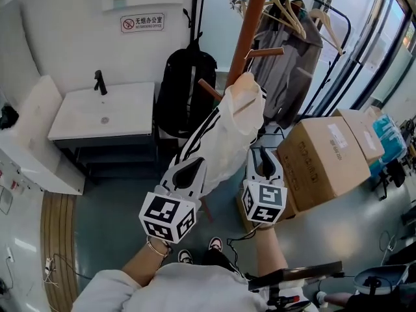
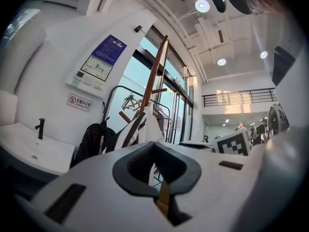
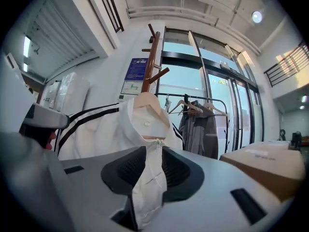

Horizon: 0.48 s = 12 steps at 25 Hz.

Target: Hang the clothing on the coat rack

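Note:
A white garment with black stripes point(image 1: 234, 129) hangs on a wooden hanger point(image 3: 145, 103) and is held up against the brown coat rack pole point(image 1: 250, 18). The hanger's top lies near a lower peg point(image 1: 209, 88). My left gripper point(image 1: 193, 168) is shut on the striped side of the garment point(image 2: 137, 129), and a thin tan sliver shows between its jaws. My right gripper point(image 1: 263, 155) is shut on the white front placket point(image 3: 149, 187), which runs down between its pads just below the collar. The pole point(image 3: 149, 66) rises behind the garment.
A black backpack point(image 1: 185, 83) hangs left of the pole. A white sink point(image 1: 104, 112) stands at the left wall. A clothes rail with a grey garment point(image 1: 292, 51) and spare hangers is behind. Cardboard boxes point(image 1: 325, 155) sit close on the right.

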Motion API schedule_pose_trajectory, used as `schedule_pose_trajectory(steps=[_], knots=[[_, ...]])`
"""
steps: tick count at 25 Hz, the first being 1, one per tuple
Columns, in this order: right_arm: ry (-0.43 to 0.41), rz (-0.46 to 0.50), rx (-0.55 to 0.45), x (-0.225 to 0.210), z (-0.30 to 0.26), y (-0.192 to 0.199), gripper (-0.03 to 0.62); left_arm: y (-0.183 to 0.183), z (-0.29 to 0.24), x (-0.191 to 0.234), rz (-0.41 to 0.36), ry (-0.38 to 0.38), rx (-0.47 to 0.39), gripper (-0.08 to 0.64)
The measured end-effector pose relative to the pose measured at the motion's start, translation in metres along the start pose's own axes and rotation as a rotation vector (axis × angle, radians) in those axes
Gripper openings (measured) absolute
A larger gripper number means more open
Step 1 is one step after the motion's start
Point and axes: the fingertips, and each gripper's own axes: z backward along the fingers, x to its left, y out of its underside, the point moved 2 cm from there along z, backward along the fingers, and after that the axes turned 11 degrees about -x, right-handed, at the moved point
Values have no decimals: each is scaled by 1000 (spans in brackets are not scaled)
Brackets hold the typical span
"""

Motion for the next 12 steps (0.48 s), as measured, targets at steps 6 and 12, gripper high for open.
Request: schedule_pose_trajectory(steps=[6, 12], knots=[[75, -93, -18, -17, 30, 2, 26, 10, -6, -10, -2, -15, -2, 8], [43, -82, 70, -24, 32, 27, 25, 23, -19, -18, -18, -67, 19, 8]])
